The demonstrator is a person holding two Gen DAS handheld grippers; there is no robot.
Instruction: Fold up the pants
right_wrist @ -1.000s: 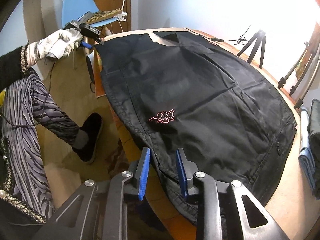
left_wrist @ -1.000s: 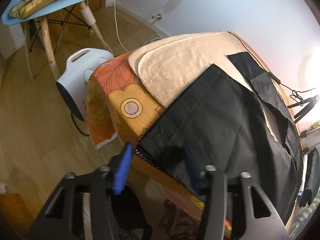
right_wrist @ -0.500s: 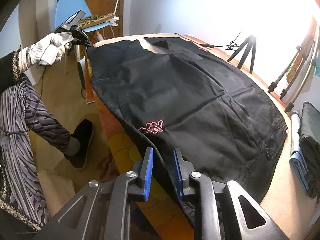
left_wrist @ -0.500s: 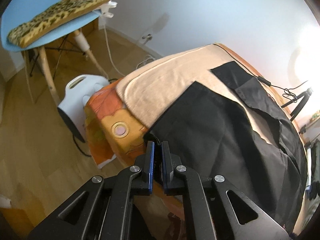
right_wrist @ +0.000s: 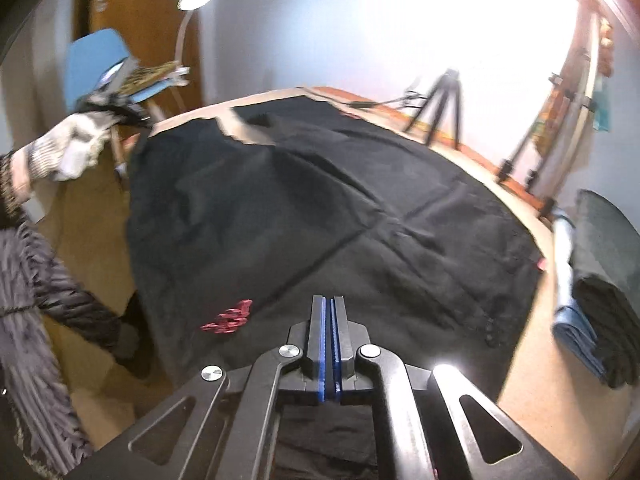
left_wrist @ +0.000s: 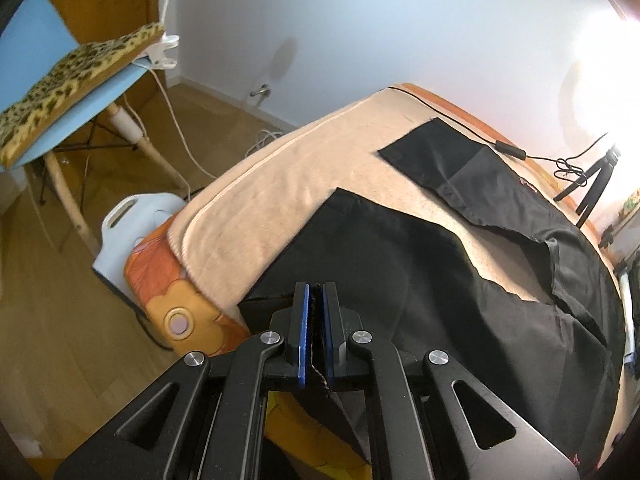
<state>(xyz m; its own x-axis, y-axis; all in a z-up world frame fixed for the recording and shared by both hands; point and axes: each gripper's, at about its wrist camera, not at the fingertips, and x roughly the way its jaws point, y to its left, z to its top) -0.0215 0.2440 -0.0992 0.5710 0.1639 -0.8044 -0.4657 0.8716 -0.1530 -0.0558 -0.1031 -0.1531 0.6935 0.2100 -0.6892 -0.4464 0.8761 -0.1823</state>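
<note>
Gripping the pants at two near-edge spots: left hand-held gripper pinched tight on the hem corner of the near leg, low centre of left view; right hand-held gripper clamped on the waist-side edge, low centre of right view, black cloth caught betw. the blue pads.

Risks (judged):
- Thin fabric, small bite; a slip at either pad would drop that edge and skew the fold.
- Uneven lift of the 2 grips would prob. drag the far leg, already lying askew at upper right of left view, so legs won't match.
- Towel under the pants may ride along w/ the cloth.
- Cable at far edge could snag.

Item: black pants, matte, spread flat across a towel-covered table, legs apart in a V, light creases, red logo at lower left of right view. Right view blurred.
</note>
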